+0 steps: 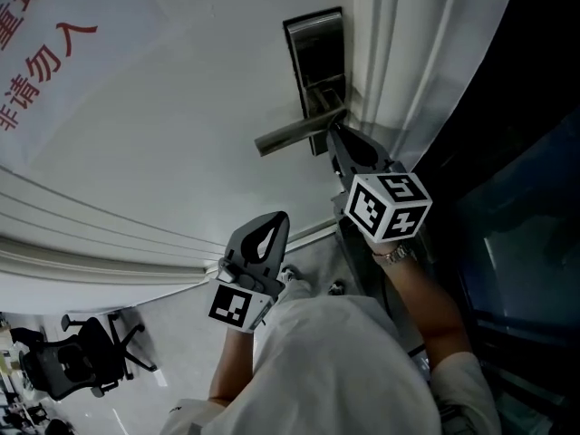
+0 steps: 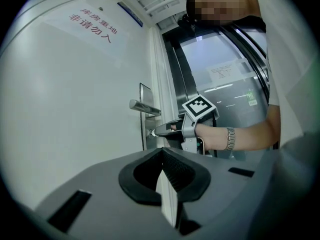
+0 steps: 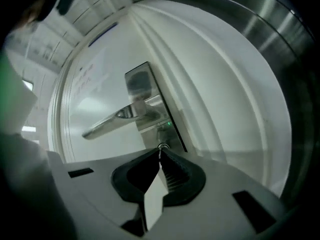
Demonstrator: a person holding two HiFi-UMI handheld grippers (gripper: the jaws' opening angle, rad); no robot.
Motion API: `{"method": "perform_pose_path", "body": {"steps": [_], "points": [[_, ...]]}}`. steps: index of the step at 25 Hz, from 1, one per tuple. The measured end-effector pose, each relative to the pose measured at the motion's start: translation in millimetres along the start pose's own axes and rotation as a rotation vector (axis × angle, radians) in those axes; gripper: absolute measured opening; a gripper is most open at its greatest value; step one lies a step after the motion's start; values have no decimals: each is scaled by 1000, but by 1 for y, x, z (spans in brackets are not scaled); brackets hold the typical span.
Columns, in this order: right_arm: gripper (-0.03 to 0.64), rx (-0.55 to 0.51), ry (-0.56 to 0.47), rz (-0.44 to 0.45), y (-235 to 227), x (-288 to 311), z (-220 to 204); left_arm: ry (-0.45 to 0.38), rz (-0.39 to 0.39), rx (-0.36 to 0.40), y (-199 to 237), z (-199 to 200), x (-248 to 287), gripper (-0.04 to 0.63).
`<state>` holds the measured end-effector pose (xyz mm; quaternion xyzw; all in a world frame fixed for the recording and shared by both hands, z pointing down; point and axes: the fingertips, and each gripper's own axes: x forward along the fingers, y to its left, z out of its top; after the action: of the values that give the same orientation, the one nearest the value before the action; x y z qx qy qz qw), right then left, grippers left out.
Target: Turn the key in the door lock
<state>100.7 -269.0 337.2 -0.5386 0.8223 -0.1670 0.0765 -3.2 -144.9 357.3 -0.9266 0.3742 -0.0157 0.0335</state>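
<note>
A steel lock plate (image 1: pixel 313 48) with a lever handle (image 1: pixel 290 134) is set in the white door (image 1: pixel 181 107). My right gripper (image 1: pixel 331 132) points at the plate just below the lever, jaws together on the small silver key (image 2: pixel 149 132) that sticks out of the lock. In the right gripper view the key (image 3: pixel 161 147) shows right at the tips of the right gripper (image 3: pixel 160 151), under the lever (image 3: pixel 112 121). My left gripper (image 1: pixel 276 217) hangs back from the door, shut and empty; its jaws (image 2: pixel 162 153) meet with nothing between them.
White door-frame mouldings (image 1: pixel 399 62) run beside the lock, with a dark glass panel (image 1: pixel 517 243) to the right. Red lettering (image 1: pixel 36 53) marks the door. An office chair (image 1: pixel 82 356) stands on the floor at lower left. A small green light (image 3: pixel 169 124) glows on the plate.
</note>
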Motion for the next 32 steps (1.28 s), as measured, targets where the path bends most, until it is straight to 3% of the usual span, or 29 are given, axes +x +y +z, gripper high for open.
{"method": "perform_pose_path", "body": {"steps": [3,10,12,14,18,22,27,32], "points": [[14,273,-27,29,-4,-1,0,9,-4,13,0,1,1,3],[14,793,-81,80,-11,-1,-5,22,-4,27,-1,1,2,3],[14,906,-87,63,-13,-1,-6,22,-2,27,-2,2,2,4],[14,933,-77,40,-13,-1,-6,21,1,27,-2,2,3,3],[15,672,-21,31,-5,-5,-7,30,12,29,-2,1,2,3],[100,292,-2,42,8,-13,-4,32,22,26,-1,-1,1,3],[127,-209,88,-44,3,-19,-22,21,18,18,-3,-3,-1,3],[127,-532,146,-102,-4,-21,-26,27,23,13,-4,-5,-1,3]]}}
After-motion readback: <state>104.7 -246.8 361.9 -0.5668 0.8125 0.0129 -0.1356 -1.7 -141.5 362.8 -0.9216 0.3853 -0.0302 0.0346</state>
